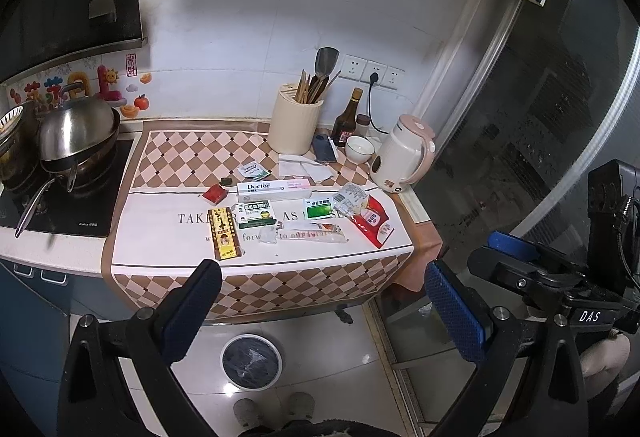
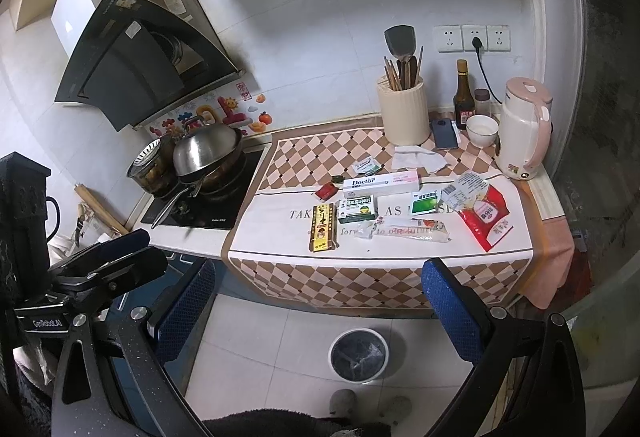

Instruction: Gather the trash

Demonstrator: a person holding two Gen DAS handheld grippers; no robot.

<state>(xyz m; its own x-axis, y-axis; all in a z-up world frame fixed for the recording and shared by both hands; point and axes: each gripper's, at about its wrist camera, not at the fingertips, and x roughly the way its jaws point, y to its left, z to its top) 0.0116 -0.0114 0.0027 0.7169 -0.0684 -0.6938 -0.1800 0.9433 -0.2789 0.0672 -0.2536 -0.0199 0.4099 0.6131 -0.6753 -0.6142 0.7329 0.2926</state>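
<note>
Left wrist — bin point(image 1: 251, 361) bag-lined.

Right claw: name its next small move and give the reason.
Probably reach forward and down toward the red packet at the cloth's near right. The right claw is open, empty and short of the counter, and the bin stands on the floor right below for the drop.

Trash scattered on the checkered cloth, bin on the floor below.
A yellow box point(image 1: 226, 233), white Doctor box point(image 1: 274, 190), two green boxes point(image 1: 256, 214), a red packet point(image 1: 372, 221) and a crumpled wrapper point(image 1: 312, 232) lie flat, close together; the round white bin point(image 1: 251, 361) stands upright, dark-lined.
</note>
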